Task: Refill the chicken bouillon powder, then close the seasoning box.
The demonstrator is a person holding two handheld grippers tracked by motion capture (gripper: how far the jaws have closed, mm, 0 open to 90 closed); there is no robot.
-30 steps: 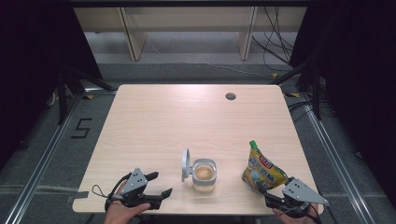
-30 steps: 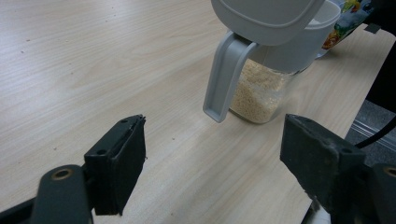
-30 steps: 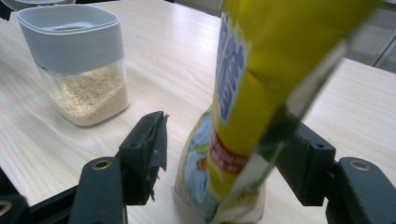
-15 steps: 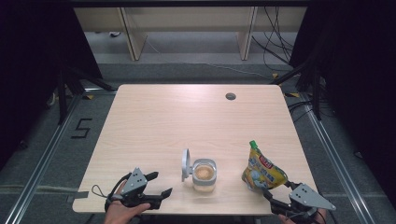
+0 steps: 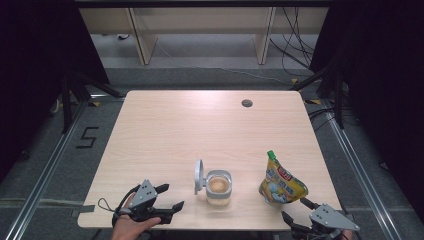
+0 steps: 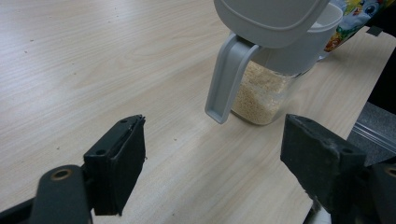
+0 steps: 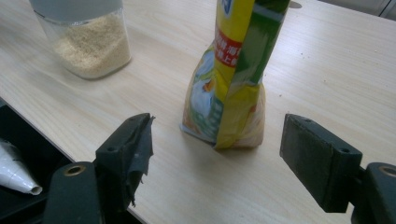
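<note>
1. Jar [image 5: 219, 187] of pale grains stands near the table's [image 5: 200, 125] front edge, its hinged lid [image 5: 199, 176] flipped up; the left gripper [image 5: 168, 197] rests beside it, jaws wide, aimed at it from the left.
2. Yellow pouch [image 5: 281, 181] stands upright to the jar's right; a clean pickup likely means closing squarely on its body.
3. Right gripper [image 5: 296, 210] hovers at the front edge, jaws wide, pouch between their line.
</note>
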